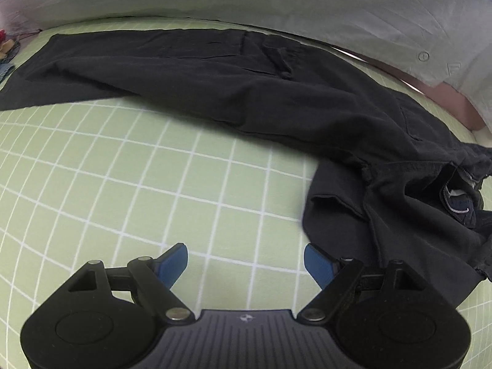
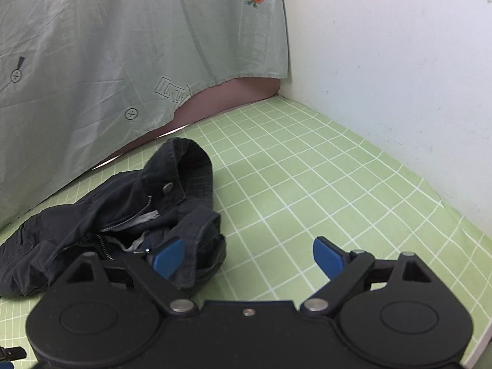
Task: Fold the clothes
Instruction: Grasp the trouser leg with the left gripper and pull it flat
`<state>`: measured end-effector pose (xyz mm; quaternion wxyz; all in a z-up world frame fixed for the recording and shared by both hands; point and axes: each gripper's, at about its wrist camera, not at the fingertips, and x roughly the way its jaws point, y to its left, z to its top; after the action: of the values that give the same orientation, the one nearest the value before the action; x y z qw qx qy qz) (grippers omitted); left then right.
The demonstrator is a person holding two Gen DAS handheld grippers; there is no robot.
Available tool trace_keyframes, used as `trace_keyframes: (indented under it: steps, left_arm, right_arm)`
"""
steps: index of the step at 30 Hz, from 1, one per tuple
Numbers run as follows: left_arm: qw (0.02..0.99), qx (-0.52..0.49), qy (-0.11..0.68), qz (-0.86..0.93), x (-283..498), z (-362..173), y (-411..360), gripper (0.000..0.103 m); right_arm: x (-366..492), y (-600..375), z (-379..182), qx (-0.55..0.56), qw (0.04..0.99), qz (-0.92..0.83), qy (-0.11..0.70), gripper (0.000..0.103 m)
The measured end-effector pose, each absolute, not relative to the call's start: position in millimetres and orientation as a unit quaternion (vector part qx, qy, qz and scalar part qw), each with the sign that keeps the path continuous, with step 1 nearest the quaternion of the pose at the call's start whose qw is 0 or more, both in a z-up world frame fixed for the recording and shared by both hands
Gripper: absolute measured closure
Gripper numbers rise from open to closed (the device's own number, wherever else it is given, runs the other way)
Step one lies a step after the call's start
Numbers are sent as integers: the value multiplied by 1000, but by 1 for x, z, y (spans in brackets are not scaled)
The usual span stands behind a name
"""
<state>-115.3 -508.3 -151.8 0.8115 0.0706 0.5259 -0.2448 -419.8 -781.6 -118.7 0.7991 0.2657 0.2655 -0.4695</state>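
Beyond both wide, empty jaws, trousers [image 1: 230, 73]: pinch waistband [image 2: 190, 166] with right gripper [image 2: 249, 255], leg with left gripper [image 1: 246, 261]

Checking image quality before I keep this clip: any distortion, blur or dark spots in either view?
Left wrist: strong fisheye bends the grid sheet; black trousers lose fold detail; slight blur at their near edge. Right wrist: same bending, dark vignette corners, even soft light, the waistband sharp.
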Motion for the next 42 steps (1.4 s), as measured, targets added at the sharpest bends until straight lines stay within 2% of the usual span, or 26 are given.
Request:
trace_keyframes:
  steps: [4, 11, 18, 20, 21, 22, 23, 24, 25, 30, 31, 32, 38, 42]
  left_arm:
    - [801, 90, 533, -258, -111, -162, -540, 22]
    - [802, 122, 515, -278, -102, -166, -569, 34]
    - [799, 132, 522, -267, -100, -165, -579, 35]
    - [795, 123, 529, -270, -102, -164, -580, 35]
    - [793, 116, 532, -273, -102, -164, -580, 35]
    - [794, 118, 529, -275, -104, -164, -579, 43]
    - [795, 121, 527, -276, -106, -164, -579, 69]
    - [796, 123, 524, -277, -108, -163, -579, 91]
    - [796, 126, 522, -279, -110, -163, -578, 101]
    - [793, 85, 535, -277, -102, -160, -558, 100]
    - [794, 82, 534, -278, -100, -157, -554, 100]
    - [796, 82, 531, -279, -99, -154, -550, 100]
    - [837, 151, 462, -253, -79, -118, -522, 100]
    - [855, 157, 436, -233, -43, -102, -495, 99]
  right_arm:
    - [-420, -815, -130, 287, 791, -473, 262, 12]
    - [-387, -872, -149, 341, 799, -419, 263, 15]
    - [-342, -898, -180, 398, 801, -334, 297, 21]
    - [-335, -902, -185, 421, 799, -313, 293, 25]
    - [-333, -903, -187, 431, 800, -302, 289, 31]
    - [-330, -904, -189, 441, 800, -291, 284, 48]
    - [-329, -902, -188, 437, 805, -287, 282, 57]
    - [-328, -899, -185, 425, 812, -287, 280, 67]
    - [-327, -896, -182, 405, 823, -285, 278, 77]
    - [-340, -883, -148, 334, 856, -305, 251, 83]
    - [-344, -882, -139, 325, 858, -315, 243, 88]
    - [-349, -883, -128, 312, 860, -330, 235, 98]
    - [-377, -886, -67, 225, 876, -376, 202, 99]
    - [-387, -892, -43, 188, 871, -415, 184, 99]
